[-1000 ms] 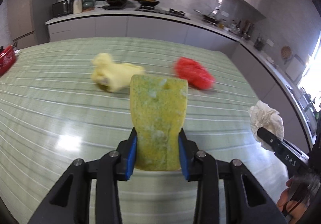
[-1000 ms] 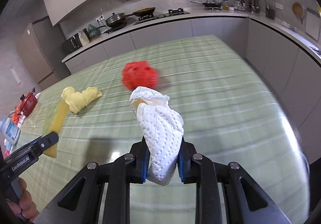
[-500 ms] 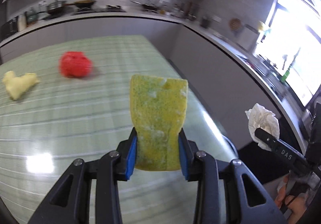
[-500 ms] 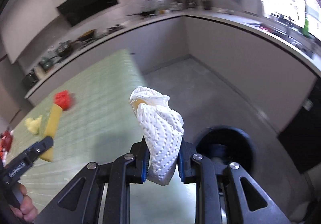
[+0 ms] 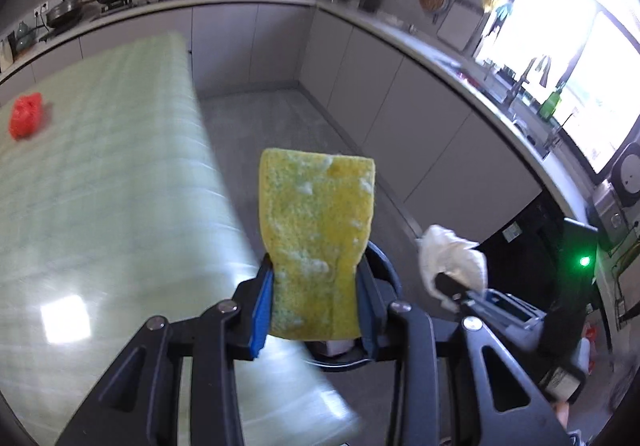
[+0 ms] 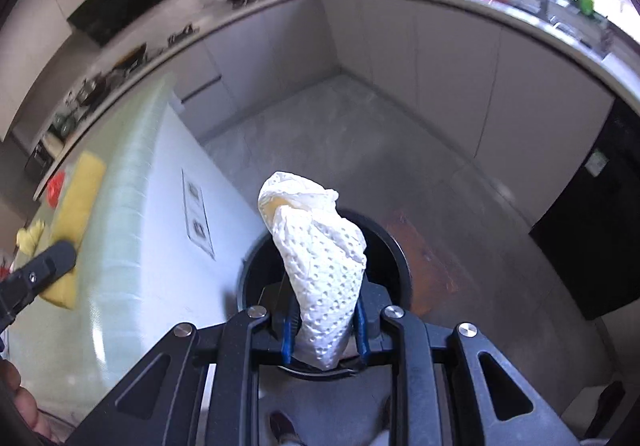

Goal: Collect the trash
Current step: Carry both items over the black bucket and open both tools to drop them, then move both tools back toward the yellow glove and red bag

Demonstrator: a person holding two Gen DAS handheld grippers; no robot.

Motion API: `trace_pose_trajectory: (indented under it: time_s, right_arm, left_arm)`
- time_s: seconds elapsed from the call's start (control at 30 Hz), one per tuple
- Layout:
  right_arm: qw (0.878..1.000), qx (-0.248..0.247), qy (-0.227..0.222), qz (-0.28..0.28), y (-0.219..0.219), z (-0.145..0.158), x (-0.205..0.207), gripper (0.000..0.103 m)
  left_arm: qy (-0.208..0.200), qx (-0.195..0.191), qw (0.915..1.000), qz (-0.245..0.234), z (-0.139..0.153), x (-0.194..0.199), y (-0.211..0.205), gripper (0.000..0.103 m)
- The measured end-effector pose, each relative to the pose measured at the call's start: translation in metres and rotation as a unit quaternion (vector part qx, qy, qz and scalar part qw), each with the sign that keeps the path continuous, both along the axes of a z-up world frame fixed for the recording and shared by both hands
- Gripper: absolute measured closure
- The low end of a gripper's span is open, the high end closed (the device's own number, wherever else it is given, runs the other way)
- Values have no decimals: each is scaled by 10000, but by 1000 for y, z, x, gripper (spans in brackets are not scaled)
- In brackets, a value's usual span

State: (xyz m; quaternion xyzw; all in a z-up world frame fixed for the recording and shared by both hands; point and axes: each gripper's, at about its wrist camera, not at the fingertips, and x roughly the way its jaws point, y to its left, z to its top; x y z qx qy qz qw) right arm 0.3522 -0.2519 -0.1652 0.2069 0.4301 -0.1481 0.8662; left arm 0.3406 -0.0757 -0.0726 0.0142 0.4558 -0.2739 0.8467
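The right tool (image 6: 322,320) pinches a crumpled paper towel (image 6: 320,250) directly over the black bin (image 6: 396,258) on the floor, apparently ready to drop. The left tool (image 5: 316,304) clamps a yellow sponge (image 5: 318,242) just off the table (image 5: 100,186) edge; a red wad (image 5: 26,116) remains there.

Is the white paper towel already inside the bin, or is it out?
Out. The right claw grips the paper towel above the bin, whose open dark rim shows behind it.
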Motion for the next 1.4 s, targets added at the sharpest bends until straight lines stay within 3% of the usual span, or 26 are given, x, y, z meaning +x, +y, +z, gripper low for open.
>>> trace_pose_trajectory:
  time_s: [0.27, 0.43, 0.47, 0.53, 0.63, 0.73, 1.0, 1.17, 1.4]
  right_arm:
    - [9966, 176, 419, 685, -32, -62, 12, 78]
    - [9931, 318, 555, 984, -41, -87, 24, 74]
    - [9923, 356, 568, 1042, -41, -90, 26, 70]
    - [9905, 355, 677, 1145, -42, -99, 33, 44]
    - [9909, 373, 655, 1119, -46, -100, 36, 40]
    - [9944, 295, 504, 882, -54, -87, 29, 40]
    - [9986, -146, -264, 425, -45, 4, 24, 40]
    - [9968, -203, -545, 545, 7, 50, 37, 40]
    - [9920, -345, -781, 929, 127, 89, 73, 39]
  left_arm:
    - [403, 597, 9968, 338, -54, 0, -66, 61]
    - [608, 1002, 9913, 594, -74, 12, -82, 45]
    - [703, 1079, 9894, 666, -78, 16, -83, 39]
    - [755, 1127, 9880, 733, -80, 21, -87, 35]
    - [687, 1143, 9881, 768, -72, 21, -88, 34]
    - [518, 968, 9906, 811, -55, 15, -92, 34]
    - [-66, 536, 9949, 855, 23, 6, -38, 33]
    - [-330, 529, 9919, 1110, 49, 17, 28, 32]
    - [-521, 577, 9860, 1477, 57, 34, 136, 31]
